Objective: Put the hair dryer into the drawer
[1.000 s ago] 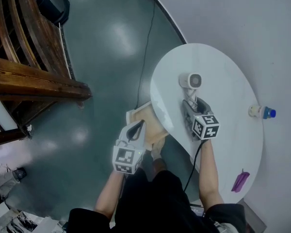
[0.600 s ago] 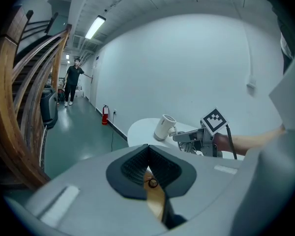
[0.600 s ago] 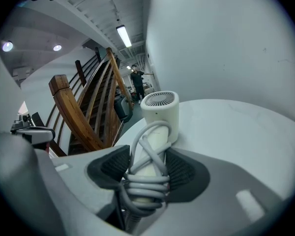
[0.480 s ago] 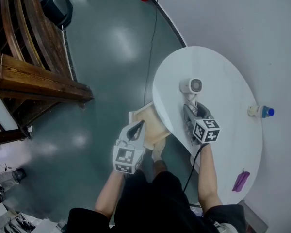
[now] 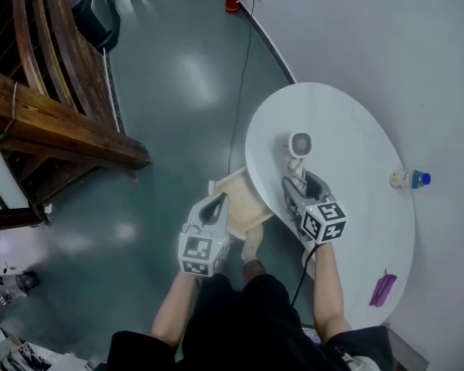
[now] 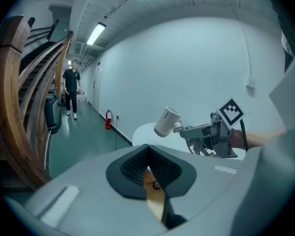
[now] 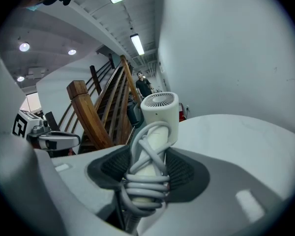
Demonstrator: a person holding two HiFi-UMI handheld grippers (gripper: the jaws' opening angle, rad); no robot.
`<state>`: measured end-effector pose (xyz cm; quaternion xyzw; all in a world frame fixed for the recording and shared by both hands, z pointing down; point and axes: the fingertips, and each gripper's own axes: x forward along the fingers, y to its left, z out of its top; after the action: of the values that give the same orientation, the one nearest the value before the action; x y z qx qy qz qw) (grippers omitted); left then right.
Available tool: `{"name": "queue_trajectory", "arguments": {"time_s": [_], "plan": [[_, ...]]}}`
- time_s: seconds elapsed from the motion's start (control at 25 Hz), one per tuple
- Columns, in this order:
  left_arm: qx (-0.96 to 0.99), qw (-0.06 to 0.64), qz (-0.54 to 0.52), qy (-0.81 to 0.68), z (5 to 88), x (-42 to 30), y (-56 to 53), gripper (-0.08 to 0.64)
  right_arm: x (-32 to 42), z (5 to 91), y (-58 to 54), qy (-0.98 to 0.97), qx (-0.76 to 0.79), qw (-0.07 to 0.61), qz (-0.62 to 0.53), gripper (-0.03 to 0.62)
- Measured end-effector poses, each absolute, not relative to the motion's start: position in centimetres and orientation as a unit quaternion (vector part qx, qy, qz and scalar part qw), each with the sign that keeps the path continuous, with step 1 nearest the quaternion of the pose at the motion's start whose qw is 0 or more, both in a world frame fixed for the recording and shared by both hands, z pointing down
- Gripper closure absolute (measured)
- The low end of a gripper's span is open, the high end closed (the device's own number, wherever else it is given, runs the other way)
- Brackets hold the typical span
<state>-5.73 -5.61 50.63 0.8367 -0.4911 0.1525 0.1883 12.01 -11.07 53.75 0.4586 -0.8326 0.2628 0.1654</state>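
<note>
White hair dryer (image 5: 298, 144), its cord-wrapped handle clenched in the jaws of the right gripper (image 5: 297, 184), hangs over the round white desk (image 5: 363, 130). Keep that grip firm and swing it to the open wooden drawer (image 5: 243, 201), just beside the closed, empty jaws of the left gripper (image 5: 216, 205).

Teal floor (image 5: 178, 76), white curved wall (image 5: 387, 37), wooden staircase (image 5: 62, 134), ceiling strip lights (image 6: 96, 33)

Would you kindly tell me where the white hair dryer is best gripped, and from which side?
Grip the hair dryer by its cord-wrapped handle, coming from the handle's free end, as the right tool does now. The handle is slimmer than the round head, and the cord coils likely resist slipping.
</note>
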Motion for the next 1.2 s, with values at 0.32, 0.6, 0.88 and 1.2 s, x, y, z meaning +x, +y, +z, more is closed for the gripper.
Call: {"name": "queue_trajectory", "arguments": {"time_s": [0.32,0.6,0.88,1.2], "plan": [[0.826,0.194,0.153,-0.507,51.0,-7.9,-4.2,0.552,6.6,52.4,-8.1,-0.861,0.406,0.165,0.257,0.359],[0.817,0.206,0.155,-0.516,52.6,-9.7,-2.7,0.552,2.5,54.7,-5.1,-0.873,0.360,0.190,0.267,0.359],[0.810,0.219,0.160,-0.520,54.9,-10.7,-1.2,0.552,0.3,59.2,-1.9,-0.871,0.329,0.229,0.284,0.359],[0.801,0.247,0.168,-0.519,58.5,-11.5,0.1,0.552,-0.4,65.6,0.5,-0.855,0.306,0.282,0.310,0.359]]}}
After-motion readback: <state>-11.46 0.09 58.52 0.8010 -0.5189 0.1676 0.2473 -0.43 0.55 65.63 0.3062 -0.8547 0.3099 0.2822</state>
